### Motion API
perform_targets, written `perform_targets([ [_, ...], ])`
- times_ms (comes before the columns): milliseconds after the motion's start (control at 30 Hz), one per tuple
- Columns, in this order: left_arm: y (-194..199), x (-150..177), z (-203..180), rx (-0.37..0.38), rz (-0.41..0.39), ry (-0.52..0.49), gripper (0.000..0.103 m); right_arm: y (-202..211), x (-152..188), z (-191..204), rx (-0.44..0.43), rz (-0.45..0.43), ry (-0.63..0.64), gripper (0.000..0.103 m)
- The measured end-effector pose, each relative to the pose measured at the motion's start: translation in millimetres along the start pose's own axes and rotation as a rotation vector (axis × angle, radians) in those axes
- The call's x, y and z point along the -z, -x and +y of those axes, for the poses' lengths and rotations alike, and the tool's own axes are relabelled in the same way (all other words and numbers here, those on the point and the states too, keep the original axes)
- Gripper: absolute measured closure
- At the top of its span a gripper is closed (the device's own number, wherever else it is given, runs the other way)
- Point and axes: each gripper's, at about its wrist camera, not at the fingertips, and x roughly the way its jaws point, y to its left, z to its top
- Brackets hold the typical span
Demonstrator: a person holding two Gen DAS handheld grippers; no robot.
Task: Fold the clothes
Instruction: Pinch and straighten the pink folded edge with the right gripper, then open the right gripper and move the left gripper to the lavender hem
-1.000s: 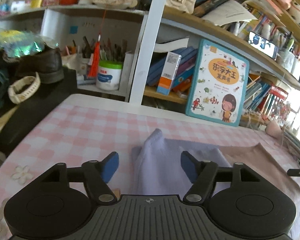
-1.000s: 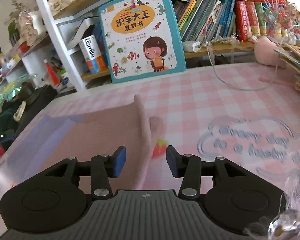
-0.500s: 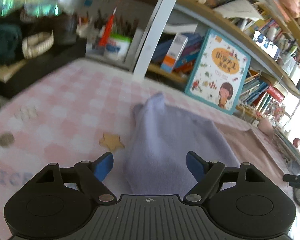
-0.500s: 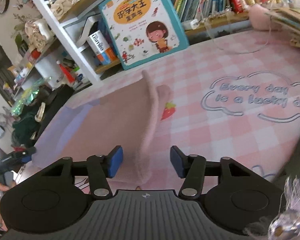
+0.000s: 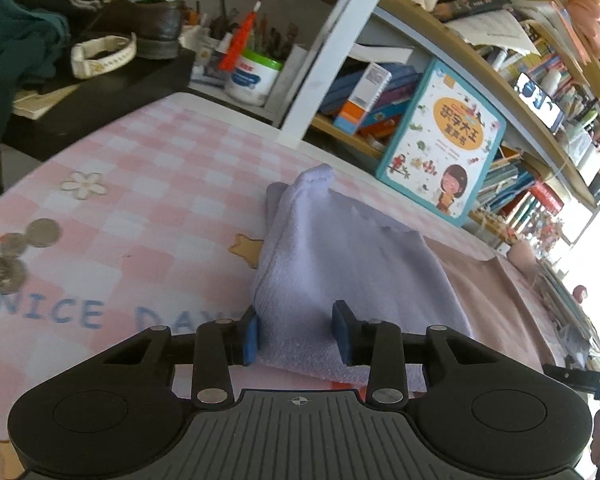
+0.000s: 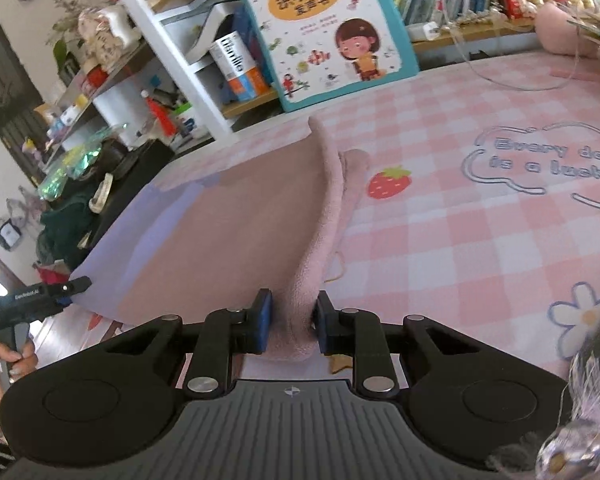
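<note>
Two-tone towel (image 5: 348, 264) is lying on the pink checked table (image 5: 148, 184), lavender half on the left, dusty pink half on the right. Left gripper (image 5: 298, 334) is closing with the raised lavender edge between its blue pads. Right gripper (image 6: 292, 326) is closing too, its pads squeezing the pink ridge. Picture book (image 6: 324, 28) leans against the shelf behind.
</note>
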Motion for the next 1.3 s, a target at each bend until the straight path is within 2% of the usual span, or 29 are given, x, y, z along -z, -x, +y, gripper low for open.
perform_targets([
  [133, 8, 0, 10, -0.04, -0.02, 0.007, 0.068, -9, 3, 16, -0.01, 0.005, 0.043, 0.081],
  [267, 12, 3, 11, -0.069, -0.032, 0.004, 0.065, -15, 2, 31, 0.019, 0.003, 0.138, 0.08],
  [333, 18, 4, 5, -0.12, -0.052, -0.018, 0.056, -14, 0, 35, 0.038, 0.002, 0.19, 0.075],
  [400, 29, 6, -4, -0.201, -0.103, -0.034, 0.031, -11, 0, 38, 0.064, -0.013, 0.251, 0.061],
  [467, 44, 8, -12, -0.234, -0.165, -0.033, 0.029, -7, -1, 41, 0.085, -0.038, 0.312, 0.054],
  [600, 68, 10, -19, -0.226, -0.203, 0.016, 0.026, 0, -3, 45, 0.115, -0.102, 0.421, 0.047],
  [733, 80, 15, -24, -0.205, -0.19, 0.084, 0.021, 1, -4, 45, 0.102, -0.137, 0.482, 0.046],
  [867, 80, 23, -26, -0.167, -0.141, 0.183, 0.02, -6, -4, 44, 0.079, -0.12, 0.53, 0.046],
  [1067, 62, 31, -30, -0.146, -0.052, 0.284, 0.02, -15, 4, 44, 0.097, -0.078, 0.628, 0.046],
  [1300, 42, 38, -27, -0.079, -0.013, 0.423, 0.021, -17, 5, 36, 0.059, -0.066, 0.606, 0.045],
])
